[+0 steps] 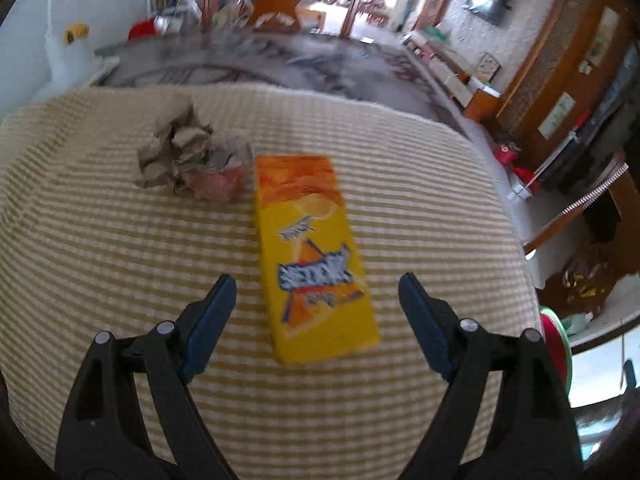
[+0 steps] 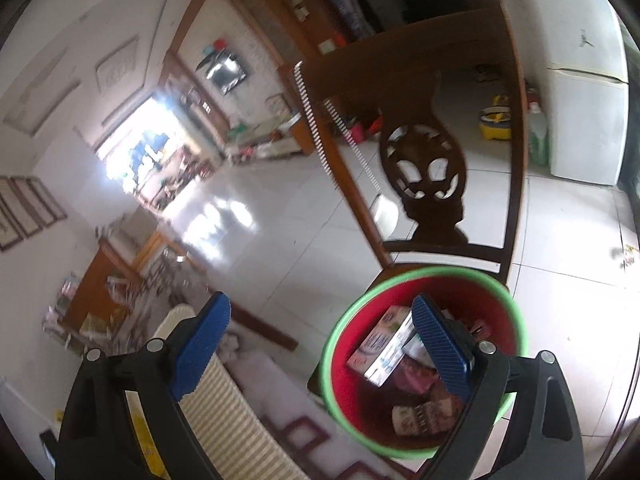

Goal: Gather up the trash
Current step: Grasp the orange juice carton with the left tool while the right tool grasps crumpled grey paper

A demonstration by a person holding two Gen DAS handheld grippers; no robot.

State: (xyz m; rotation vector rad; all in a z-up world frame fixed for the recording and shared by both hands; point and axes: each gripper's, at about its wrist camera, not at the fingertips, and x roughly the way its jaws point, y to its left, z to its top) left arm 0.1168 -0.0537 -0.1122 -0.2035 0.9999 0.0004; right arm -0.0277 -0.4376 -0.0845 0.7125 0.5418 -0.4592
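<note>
In the left wrist view a yellow and orange snack box [image 1: 312, 256] lies flat on a striped cream mat [image 1: 120, 260], pointing away from me. My left gripper [image 1: 316, 284] hovers open just above its near end, nothing between the blue pads. A crumpled brown paper wad [image 1: 192, 160] lies beyond the box to the left. In the right wrist view my right gripper [image 2: 322, 320] stands open and empty over a red bin with a green rim [image 2: 516, 320]. The bin holds a white carton [image 2: 384, 344] and several other wrappers.
A dark carved wooden chair [image 2: 424, 160] stands behind the bin on a white tiled floor [image 2: 280, 240]. The mat [image 2: 224, 416] lies on a patterned table [image 1: 280, 60] whose far part carries clutter. A slice of the bin's rim [image 1: 556, 344] shows beside the table's right edge.
</note>
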